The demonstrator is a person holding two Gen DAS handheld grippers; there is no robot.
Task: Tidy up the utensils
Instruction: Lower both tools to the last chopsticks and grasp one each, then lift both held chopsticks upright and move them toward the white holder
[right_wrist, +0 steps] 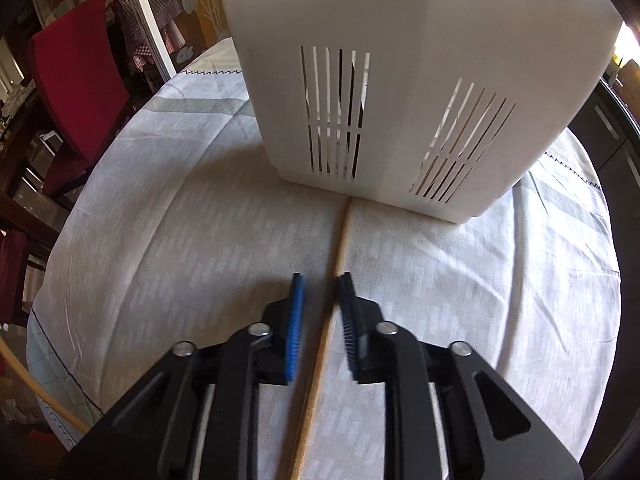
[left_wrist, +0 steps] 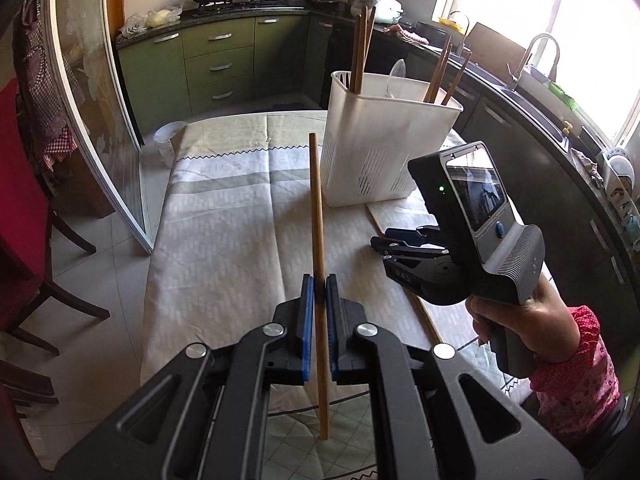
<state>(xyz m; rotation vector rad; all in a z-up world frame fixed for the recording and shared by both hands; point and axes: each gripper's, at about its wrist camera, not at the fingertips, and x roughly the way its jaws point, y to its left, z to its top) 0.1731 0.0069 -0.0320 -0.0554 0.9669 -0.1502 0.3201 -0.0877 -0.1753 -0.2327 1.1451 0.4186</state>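
Left gripper [left_wrist: 319, 296] is clamping one stiff, light chopstick [left_wrist: 318, 216] mid-length; right gripper [right_wrist: 320, 300] is straddling another chopstick [right_wrist: 338, 256], pads apart.

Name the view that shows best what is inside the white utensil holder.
Left wrist view: it looks down on the open top of the utensil holder, where chopsticks and a spoon stand. Right wrist view shows only its slotted wall.

Bright window [left_wrist: 592, 40] glare, fisheye-bent edges, slight blur
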